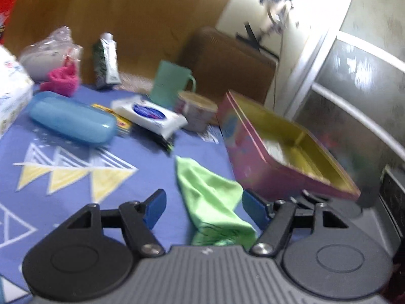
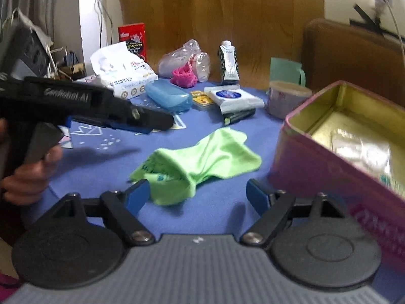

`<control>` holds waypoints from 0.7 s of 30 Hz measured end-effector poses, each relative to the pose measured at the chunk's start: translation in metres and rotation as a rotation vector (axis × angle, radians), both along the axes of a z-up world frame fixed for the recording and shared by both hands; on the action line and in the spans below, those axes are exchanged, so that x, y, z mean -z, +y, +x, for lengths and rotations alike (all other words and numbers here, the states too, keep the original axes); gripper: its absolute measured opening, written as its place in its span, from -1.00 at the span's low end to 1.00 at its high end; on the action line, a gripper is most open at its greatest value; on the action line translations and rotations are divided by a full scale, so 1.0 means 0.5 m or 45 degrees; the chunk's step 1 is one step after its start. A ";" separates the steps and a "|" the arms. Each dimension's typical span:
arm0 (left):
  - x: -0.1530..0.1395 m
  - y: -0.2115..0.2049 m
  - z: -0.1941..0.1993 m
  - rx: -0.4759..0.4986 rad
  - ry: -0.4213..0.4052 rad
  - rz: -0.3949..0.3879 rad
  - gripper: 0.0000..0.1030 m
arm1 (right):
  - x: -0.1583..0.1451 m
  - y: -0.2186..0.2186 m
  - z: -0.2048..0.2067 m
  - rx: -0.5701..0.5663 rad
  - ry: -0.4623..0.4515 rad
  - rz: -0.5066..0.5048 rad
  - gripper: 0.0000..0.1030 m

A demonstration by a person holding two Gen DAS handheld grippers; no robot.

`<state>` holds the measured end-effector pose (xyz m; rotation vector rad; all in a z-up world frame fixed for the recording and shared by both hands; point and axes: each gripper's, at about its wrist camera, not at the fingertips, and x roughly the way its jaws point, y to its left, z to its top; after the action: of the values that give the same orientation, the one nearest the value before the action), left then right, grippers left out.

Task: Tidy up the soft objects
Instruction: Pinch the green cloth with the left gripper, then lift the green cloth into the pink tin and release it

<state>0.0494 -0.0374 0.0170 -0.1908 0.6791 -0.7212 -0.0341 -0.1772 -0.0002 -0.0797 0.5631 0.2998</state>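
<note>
A light green cloth point(image 1: 212, 200) lies crumpled on the blue tablecloth point(image 1: 76, 157). My left gripper point(image 1: 202, 205) is open, its blue pads either side of the cloth's near end. In the right wrist view the same green cloth point(image 2: 202, 162) lies just beyond my open right gripper point(image 2: 197, 195), whose left pad point(image 2: 138, 196) is near the cloth's edge. The left gripper point(image 2: 141, 122) shows there at the left, held above the table, clear of the cloth. A pink knitted item point(image 1: 62, 78) point(image 2: 183, 76) lies at the back. An open pink tin point(image 1: 283, 149) point(image 2: 336, 147) stands to the right.
At the back stand a blue case point(image 2: 168, 96), a wet-wipe pack point(image 2: 233, 97), a tissue pack point(image 2: 121, 73), a carton point(image 2: 229, 62), a green cup point(image 1: 172, 83), a lidded pot point(image 2: 286, 98) and a plastic bag point(image 2: 184, 58). A wooden panel point(image 2: 227, 12) rises behind.
</note>
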 end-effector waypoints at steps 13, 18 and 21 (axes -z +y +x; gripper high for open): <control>-0.151 -0.072 -0.058 0.138 -0.243 -0.077 -0.65 | -0.070 -0.007 -0.051 0.042 -0.389 -0.045 -0.84; -0.223 -0.187 -0.066 0.300 -0.417 -0.097 -0.61 | -0.129 -0.072 -0.107 0.278 -0.687 -0.136 -0.84; -0.202 -0.260 -0.049 0.352 -0.414 -0.061 -0.60 | -0.127 -0.129 -0.106 0.389 -0.667 -0.127 -0.83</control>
<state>0.0250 -0.1675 0.1178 -0.0206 0.3803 -1.0080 -0.0873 -0.2416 0.0635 -0.1605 0.0645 -0.0520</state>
